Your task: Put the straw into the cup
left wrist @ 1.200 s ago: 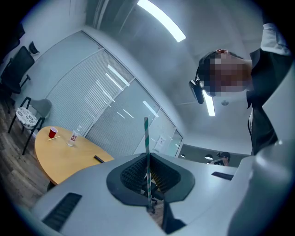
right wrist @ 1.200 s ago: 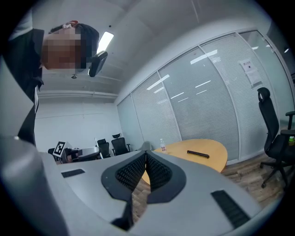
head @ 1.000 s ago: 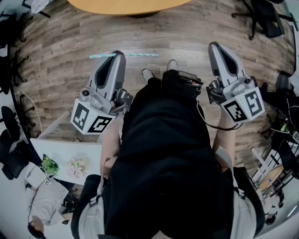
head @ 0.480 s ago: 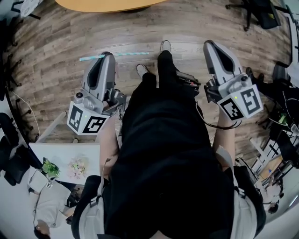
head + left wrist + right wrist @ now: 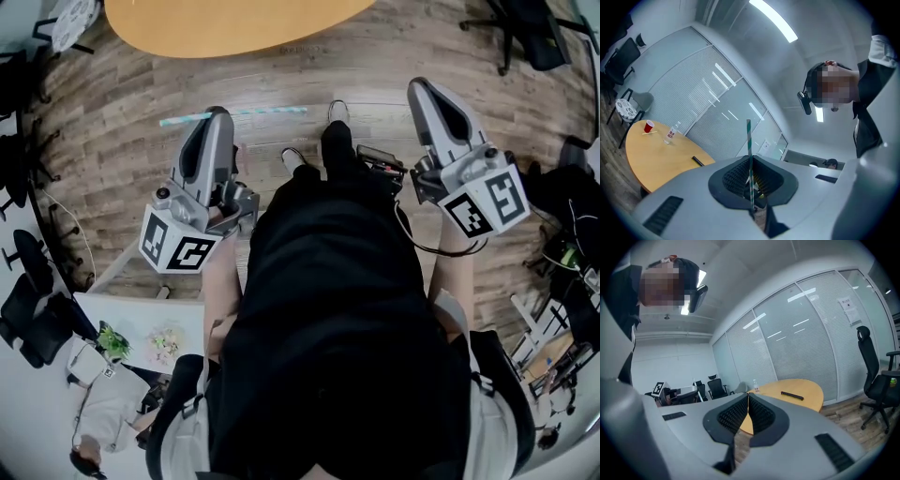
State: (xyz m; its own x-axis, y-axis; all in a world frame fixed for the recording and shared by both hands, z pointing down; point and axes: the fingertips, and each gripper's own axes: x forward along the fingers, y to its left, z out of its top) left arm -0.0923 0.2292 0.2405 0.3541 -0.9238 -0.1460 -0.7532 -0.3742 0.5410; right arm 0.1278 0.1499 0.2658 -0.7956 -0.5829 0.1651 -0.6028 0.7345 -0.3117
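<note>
A teal-and-white striped straw lies crosswise in my left gripper, which is shut on it above the wooden floor. In the left gripper view the straw stands upright between the closed pads of the left gripper. The red cup stands far off on the round yellow table. My right gripper is shut with nothing in it, and in its own view the right gripper has its pads pressed together.
The yellow table edge is at the top of the head view. A water bottle and a black bar lie on it. Office chairs stand at the right. A white desk is at the lower left.
More of the yellow table shows at the top than before, and the person's feet have shifted. Both grippers keep their pose, and the straw stays clamped in the left one.
</note>
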